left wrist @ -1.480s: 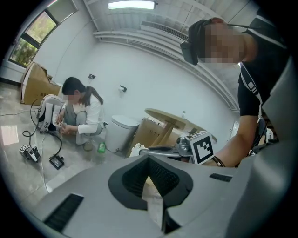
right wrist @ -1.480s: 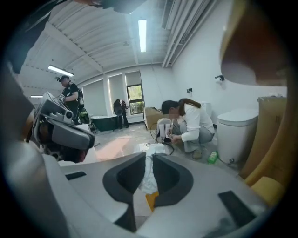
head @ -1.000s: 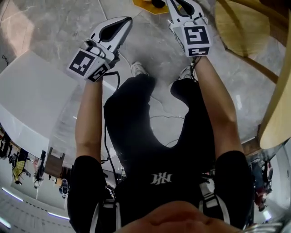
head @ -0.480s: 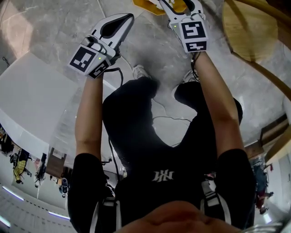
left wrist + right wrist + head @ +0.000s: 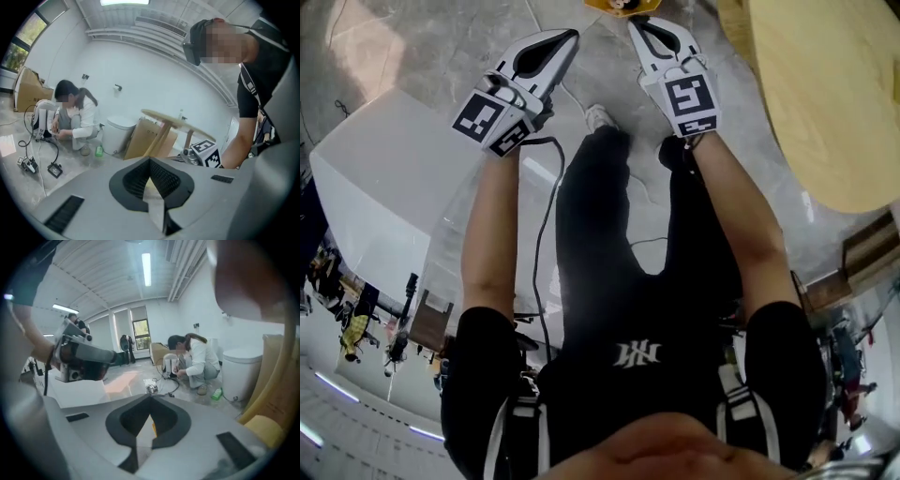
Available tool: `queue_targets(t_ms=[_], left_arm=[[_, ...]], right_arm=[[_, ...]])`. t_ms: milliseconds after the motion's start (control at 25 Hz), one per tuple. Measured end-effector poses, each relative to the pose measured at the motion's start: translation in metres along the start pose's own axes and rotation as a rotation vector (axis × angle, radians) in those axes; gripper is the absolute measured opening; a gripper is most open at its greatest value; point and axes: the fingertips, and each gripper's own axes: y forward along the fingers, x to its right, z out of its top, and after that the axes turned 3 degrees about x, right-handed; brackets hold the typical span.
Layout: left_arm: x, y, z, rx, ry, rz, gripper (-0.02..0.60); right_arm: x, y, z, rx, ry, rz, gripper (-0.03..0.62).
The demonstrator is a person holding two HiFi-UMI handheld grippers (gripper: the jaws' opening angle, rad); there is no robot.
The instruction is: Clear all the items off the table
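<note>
1. Round wooden table (image 5: 834, 94): cut off by the top and right edges of the head view.
2. Yellow object (image 5: 595, 5): mostly beyond the top edge, kind unclear.
3. Brown blur (image 5: 243, 277), upper right of the right gripper view: unidentifiable.
4. Green bottle (image 5: 99, 151): label too small to read.

Head view looks steeply down over the wearer (image 5: 637, 356) and floor (image 5: 412, 47), table (image 5: 834, 94) at 2 o'clock, left gripper view near-level past its close jaws, crouching person (image 5: 75, 122) at 9 o'clock, right gripper view likewise, same person and bin (image 5: 241, 369) at 3 o'clock
</note>
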Motion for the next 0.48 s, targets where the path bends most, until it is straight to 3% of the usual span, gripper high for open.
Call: queue_targets(t_ms=[120,240,360,480], left_arm=[[0.060,-0.012,0.081,0.013,-0.011,-0.052,0.012],[0.121,-0.009,0.164,0.025,0.028,-0.124,0.012],[0.180,0.008,0.220,0.049,0.081,-0.205,0.012],[0.258,0.038,0.249,0.036,0.075,-0.308,0.012]], right_arm=[[-0.041,-0.077,0.092,0.065,-0.001,0.049,0.005],[-0.055,-0.153,0.193,0.188,0.026,0.036,0.003],[-0.041,-0.221,0.263,0.291,0.014,-0.026,0.003],[0.003,-0.304,0.296,0.290,0.008,-0.129,0.003]])
